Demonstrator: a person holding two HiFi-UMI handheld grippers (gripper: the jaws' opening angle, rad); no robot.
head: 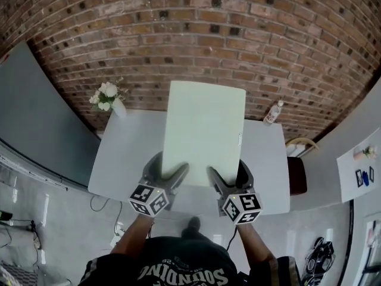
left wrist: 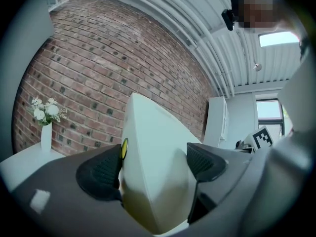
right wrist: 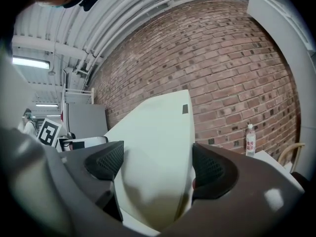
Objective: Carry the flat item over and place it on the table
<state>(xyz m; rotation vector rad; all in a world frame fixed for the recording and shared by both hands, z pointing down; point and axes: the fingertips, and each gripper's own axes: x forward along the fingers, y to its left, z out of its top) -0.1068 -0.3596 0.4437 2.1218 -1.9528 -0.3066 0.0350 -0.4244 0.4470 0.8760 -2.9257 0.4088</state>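
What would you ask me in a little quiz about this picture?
1. True or false: the left hand-held gripper and the right hand-held gripper both grip the board.
2. What stands at the far left corner of the table? A) flowers B) a lamp C) a cup
3. Fill in: the bottle stands near the table's far ____ corner.

Key: 1 true; 2 A; 3 right.
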